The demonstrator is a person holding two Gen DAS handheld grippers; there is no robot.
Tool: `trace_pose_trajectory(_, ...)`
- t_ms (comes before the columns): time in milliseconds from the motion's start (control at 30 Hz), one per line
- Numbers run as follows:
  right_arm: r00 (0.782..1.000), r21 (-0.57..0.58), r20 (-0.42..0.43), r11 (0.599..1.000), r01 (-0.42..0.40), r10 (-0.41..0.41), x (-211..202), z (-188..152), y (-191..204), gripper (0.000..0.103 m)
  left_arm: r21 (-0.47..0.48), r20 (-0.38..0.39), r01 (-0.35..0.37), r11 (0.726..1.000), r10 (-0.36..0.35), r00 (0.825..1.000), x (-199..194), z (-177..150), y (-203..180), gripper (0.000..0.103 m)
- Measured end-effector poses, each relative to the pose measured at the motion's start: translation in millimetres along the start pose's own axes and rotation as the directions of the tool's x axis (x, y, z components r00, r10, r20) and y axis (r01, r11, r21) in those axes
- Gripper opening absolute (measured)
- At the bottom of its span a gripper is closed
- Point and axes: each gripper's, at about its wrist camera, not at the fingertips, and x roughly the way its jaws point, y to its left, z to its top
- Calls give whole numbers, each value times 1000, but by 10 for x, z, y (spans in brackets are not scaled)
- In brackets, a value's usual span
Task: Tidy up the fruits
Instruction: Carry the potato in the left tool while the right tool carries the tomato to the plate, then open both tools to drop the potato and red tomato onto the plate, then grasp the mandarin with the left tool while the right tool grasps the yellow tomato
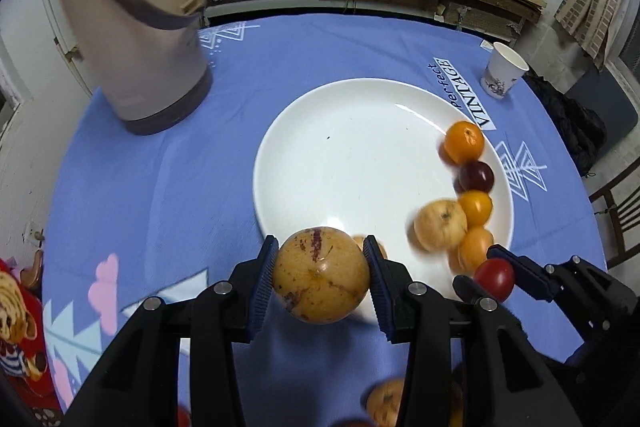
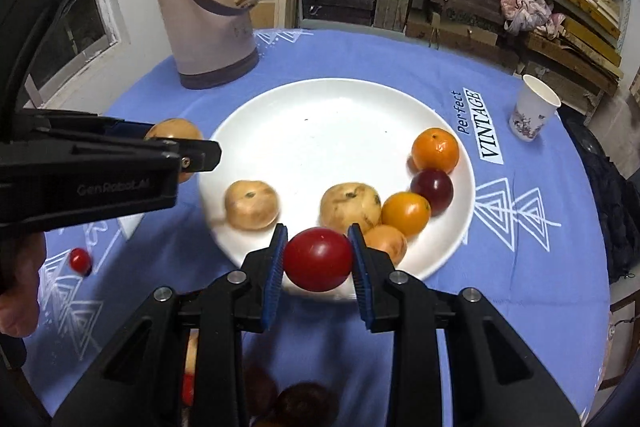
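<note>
while several fruits already sit on the white plate (image 2: 320,99), the left tongs (image 1: 320,277) clamp a speckled yellow fruit (image 1: 321,275) and the right tongs (image 2: 318,259) grip a red fruit (image 2: 318,259) at its near rim, others still waiting on the tabletop (image 2: 400,59).

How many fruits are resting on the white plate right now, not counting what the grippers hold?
6 on the plate: orange, dark plum, yellow-orange fruit, orange fruit, tan fruit, tan fruit at the left. The grippers may hide others.
</note>
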Motion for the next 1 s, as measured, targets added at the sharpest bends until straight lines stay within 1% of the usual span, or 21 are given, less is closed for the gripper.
trace_pose_trajectory(200, 1000, -6, -22, 1000, 6, -6, 264, 95, -25, 30, -18, -43, 10, 1000, -11, 999, 327, 167, 70, 44)
trace_pose_trajectory(233, 1000, -6, -20, 1000, 17, -17, 288, 97, -24, 31, -25, -51, 11, 1000, -13, 999, 366, 181, 86, 44)
trace_pose_trajectory(267, 999, -12, -8, 999, 33, -33, 294, 103, -19, 36, -35, -61, 18, 999, -20, 998, 416, 198, 104, 44)
trace_pose_trajectory(300, 998, -26, 9, 997, 69, -69, 296, 111, -2, 46, -43, -69, 26, 999, -29, 997, 447, 206, 115, 46)
trace_pose_trajectory(333, 995, -33, 28, 995, 95, -94, 278, 115, 5, 73, -50, -69, 26, 998, -30, 997, 463, 217, 114, 52)
trace_pose_trajectory(367, 992, -38, 65, 993, 112, -109, 226, 109, 16, 85, -54, -63, 20, 998, -24, 998, 456, 217, 120, 74)
trace_pose_trajectory(400, 991, -42, 81, 993, 107, -104, 197, 104, 17, 85, -59, -30, 6, 998, -8, 1000, 414, 214, 123, 87)
trace_pose_trajectory(433, 992, -44, 79, 994, 99, -95, 169, 105, 18, 85, -57, -7, -2, 998, 2, 1000, 371, 205, 118, 89)
trace_pose_trajectory(467, 992, -39, 82, 995, 97, -93, 139, 102, 9, 85, -46, 5, -2, 999, 2, 1000, 328, 201, 107, 89)
trace_pose_trajectory(567, 993, -39, 86, 995, 87, -84, 40, 62, -18, 85, -38, 5, 8, 999, -7, 1000, 227, 159, 88, 89)
trace_pose_trajectory(633, 993, -38, 84, 996, 85, -82, -36, 9, -30, 85, -15, 11, -2, 1000, 3, 1000, 149, 101, 53, 89)
trace_pose_trajectory(733, 993, -34, 84, 996, 86, -83, -159, -96, -39, 85, 20, 21, -18, 1000, 18, 1000, 16, -28, 4, 89)
trace_pose_trajectory(900, 992, 3, 92, 996, 85, -85, -404, -314, -91, 85, 34, 23, -23, 999, 22, 1000, -204, -287, -29, 89)
trace_pose_trajectory(933, 993, 11, 92, 997, 79, -80, -448, -350, -102, 85, 40, 25, -29, 999, 28, 999, -244, -349, -39, 89)
trace_pose_trajectory(1000, 992, 24, 96, 997, 75, -77, -547, -442, -109, 90, 64, 32, -48, 997, 46, 998, -331, -494, -70, 89)
